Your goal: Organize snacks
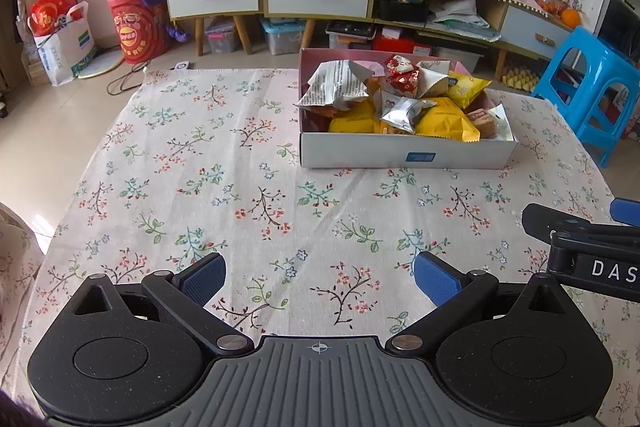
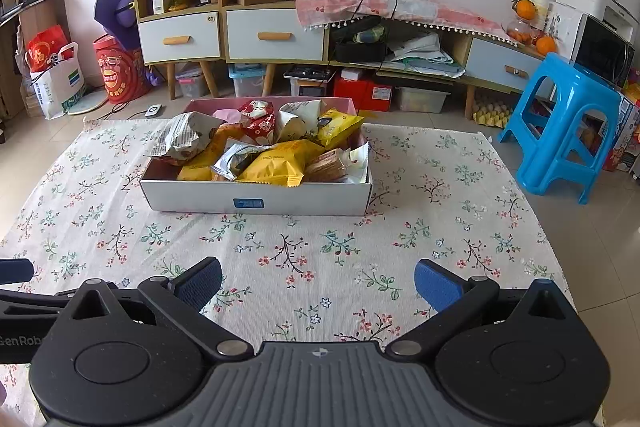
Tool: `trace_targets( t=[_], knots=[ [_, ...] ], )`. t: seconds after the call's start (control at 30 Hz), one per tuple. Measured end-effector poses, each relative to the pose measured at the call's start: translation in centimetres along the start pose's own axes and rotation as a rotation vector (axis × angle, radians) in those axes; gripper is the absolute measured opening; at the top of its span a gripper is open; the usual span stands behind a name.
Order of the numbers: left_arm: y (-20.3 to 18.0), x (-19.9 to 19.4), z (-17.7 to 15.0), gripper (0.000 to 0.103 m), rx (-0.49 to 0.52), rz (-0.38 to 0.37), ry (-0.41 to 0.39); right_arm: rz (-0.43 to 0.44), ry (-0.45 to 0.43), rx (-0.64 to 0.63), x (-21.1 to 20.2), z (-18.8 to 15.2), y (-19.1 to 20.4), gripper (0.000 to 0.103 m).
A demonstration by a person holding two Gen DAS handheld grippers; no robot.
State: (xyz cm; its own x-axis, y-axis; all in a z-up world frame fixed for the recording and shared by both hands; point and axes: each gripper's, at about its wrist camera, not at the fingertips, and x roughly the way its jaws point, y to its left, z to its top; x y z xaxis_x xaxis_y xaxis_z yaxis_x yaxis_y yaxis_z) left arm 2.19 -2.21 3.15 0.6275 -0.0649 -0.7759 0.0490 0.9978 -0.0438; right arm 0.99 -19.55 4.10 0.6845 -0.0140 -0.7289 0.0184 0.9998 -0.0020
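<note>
On the floral-clothed bench (image 2: 440, 227), the white box (image 2: 256, 197) heaped with snack packets (image 2: 276, 163) sits ahead of the released, empty right claw (image 2: 318, 285) and ahead-right of the released left claw (image 1: 320, 279), lower packets buried, labels unreadable.

1. The left wrist view sits low over the near edge of the flowered worktop (image 1: 224, 163), facing the far cabinets, with the snack box (image 1: 404, 147) ahead to its right
2. The right wrist view looks the same way, the snack box (image 2: 256, 197) ahead and slightly left
3. Both share box, worktop (image 2: 420, 227), cabinets and blue stool
</note>
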Motion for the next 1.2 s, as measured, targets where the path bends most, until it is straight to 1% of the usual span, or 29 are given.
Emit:
trace_targets(
  t=[1.2],
  knots=[
    [-0.13, 0.09, -0.24, 0.101, 0.005, 0.004, 0.010, -0.001, 0.003, -0.002, 0.11, -0.19, 0.00, 0.093]
  ],
)
